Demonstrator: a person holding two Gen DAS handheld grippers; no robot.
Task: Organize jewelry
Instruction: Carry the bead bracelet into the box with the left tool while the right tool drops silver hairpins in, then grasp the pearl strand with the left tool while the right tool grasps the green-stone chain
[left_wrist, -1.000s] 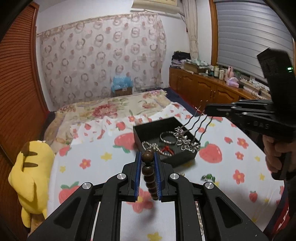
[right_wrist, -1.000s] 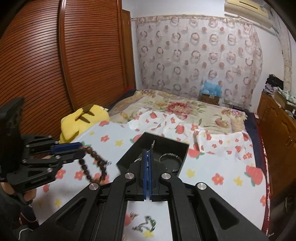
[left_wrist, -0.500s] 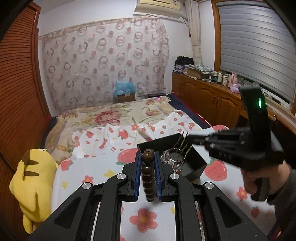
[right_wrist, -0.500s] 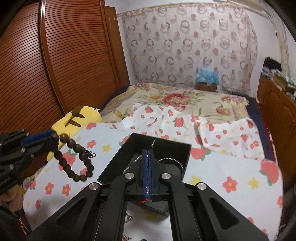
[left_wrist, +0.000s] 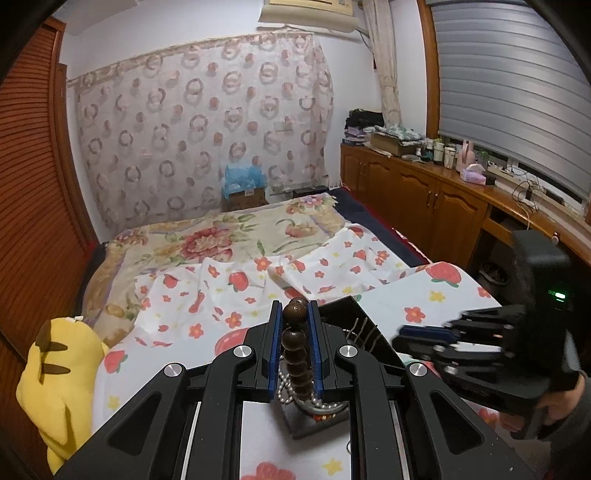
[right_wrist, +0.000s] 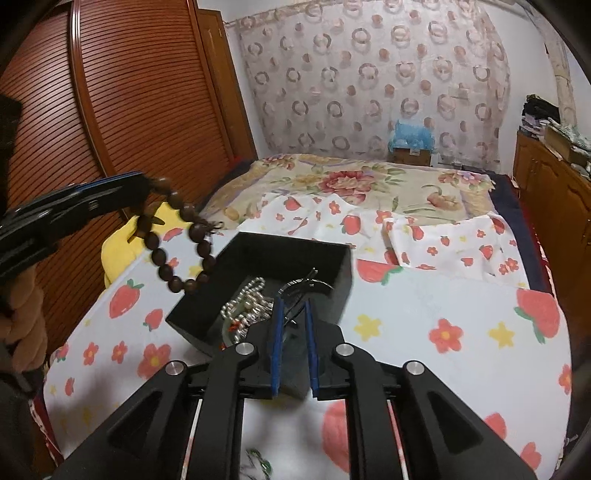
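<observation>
My left gripper (left_wrist: 294, 314) is shut on a brown wooden bead bracelet (left_wrist: 295, 345), which hangs as a loop (right_wrist: 177, 243) above the left edge of the black jewelry box (right_wrist: 291, 247). The box holds a pearl chain (right_wrist: 242, 302), a bangle and the silver hair comb (right_wrist: 299, 286). My right gripper (right_wrist: 293, 306) is open over the box, its fingers apart on either side of the comb. In the left wrist view the right gripper (left_wrist: 410, 334) sits at the right, beside the box (left_wrist: 340, 314).
The box rests on a white strawberry-and-flower sheet (right_wrist: 424, 317) on a bed. A yellow plush toy (left_wrist: 51, 373) lies at the left edge. A small green piece of jewelry (right_wrist: 258, 463) lies on the sheet beneath my right gripper. Wooden cabinets (left_wrist: 424, 199) stand on the right.
My right gripper has opened and let the hair comb go into the box. My left gripper has brought the bead bracelet closer, over the box's left edge.
</observation>
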